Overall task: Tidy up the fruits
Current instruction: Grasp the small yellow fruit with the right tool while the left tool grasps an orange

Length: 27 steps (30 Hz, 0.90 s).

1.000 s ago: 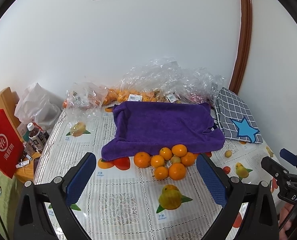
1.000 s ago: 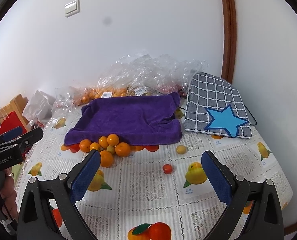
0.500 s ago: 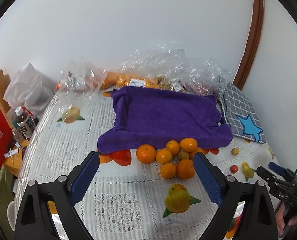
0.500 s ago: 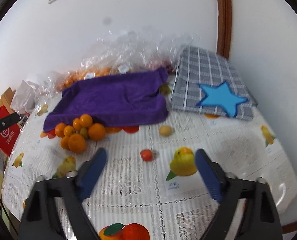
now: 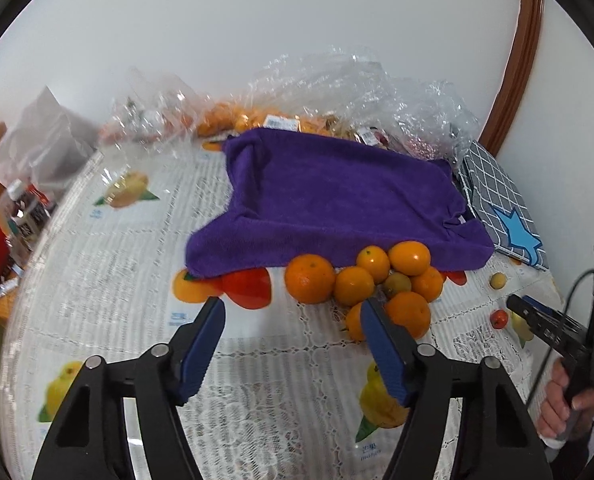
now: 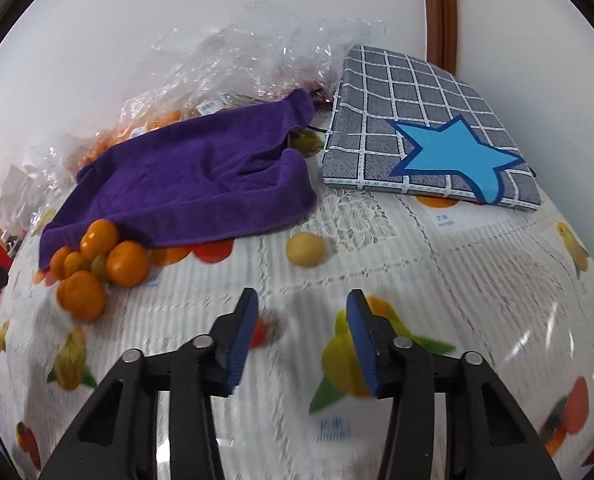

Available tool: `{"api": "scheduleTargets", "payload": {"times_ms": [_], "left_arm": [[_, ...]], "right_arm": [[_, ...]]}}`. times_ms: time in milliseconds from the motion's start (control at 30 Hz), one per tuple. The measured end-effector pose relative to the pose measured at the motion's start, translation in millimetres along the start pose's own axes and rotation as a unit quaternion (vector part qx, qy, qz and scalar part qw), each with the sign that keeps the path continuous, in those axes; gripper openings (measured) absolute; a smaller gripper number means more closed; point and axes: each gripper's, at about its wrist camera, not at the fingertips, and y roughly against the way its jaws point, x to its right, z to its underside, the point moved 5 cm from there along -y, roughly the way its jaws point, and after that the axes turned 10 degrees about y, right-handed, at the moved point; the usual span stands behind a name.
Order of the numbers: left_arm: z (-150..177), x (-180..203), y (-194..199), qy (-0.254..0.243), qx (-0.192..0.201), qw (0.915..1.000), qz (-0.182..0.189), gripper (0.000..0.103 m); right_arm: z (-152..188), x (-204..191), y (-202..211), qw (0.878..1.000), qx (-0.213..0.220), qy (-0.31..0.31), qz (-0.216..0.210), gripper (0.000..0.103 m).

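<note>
Both sets of fingers released and empty: left gripper (image 5: 293,312) faces the orange pile (image 5: 371,280) at 12–1 o'clock against the purple towel (image 5: 337,200); right gripper (image 6: 301,306), small red fruit (image 6: 259,332) beside its left finger, should centre first, then close gently.

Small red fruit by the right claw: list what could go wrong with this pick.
1. The small red fruit sits against the inner face of the right claw's left finger, off-centre; closing may flick it away.
2. It is round, so it may roll on the tablecloth, perhaps off the edge.
3. The left claw is close to the orange pile; a nudge may scatter it.
</note>
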Motion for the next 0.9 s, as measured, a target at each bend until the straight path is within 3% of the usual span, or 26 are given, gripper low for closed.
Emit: {"api": "scheduleTargets", "payload": {"times_ms": [267, 333, 400, 467, 633, 800, 900], "left_arm": [[-3.0, 1.4, -22.2, -0.001, -0.011, 0.9999, 0.010, 0.067], [-4.6, 1.5, -24.8, -0.002, -0.012, 0.9999, 0.012, 0.067], [-5.8, 0.2, -27.2, 0.001, -0.012, 0.9998, 0.017, 0.067], [-6.6, -0.9, -30.6, 0.005, -0.012, 0.9996, 0.027, 0.067], [-9.7, 3.2, -42.7, 0.006, -0.021, 0.9992, 0.032, 0.065], [-12.9, 9.0, -55.7, -0.010, -0.025, 0.9996, 0.013, 0.065], [-13.9, 3.6, -64.6, 0.010, -0.037, 0.9991, 0.018, 0.061]], "right_arm": [[-15.5, 6.8, -33.7, 1.000, -0.007, -0.005, -0.009, 0.041], [-19.4, 8.0, -37.8, 1.000, -0.007, -0.004, -0.009, 0.038], [-22.3, 8.2, -41.9, 1.000, -0.007, 0.000, -0.009, 0.027], [-23.7, 8.1, -44.1, 1.000, -0.005, 0.001, -0.012, 0.026], [-22.1, 5.0, -33.7, 1.000, 0.005, 0.006, -0.014, 0.026], [-19.6, -7.7, -12.1, 0.999, 0.023, 0.020, -0.020, 0.026], [-19.4, -20.5, -0.3, 0.998, 0.034, 0.031, -0.032, 0.026]]}}
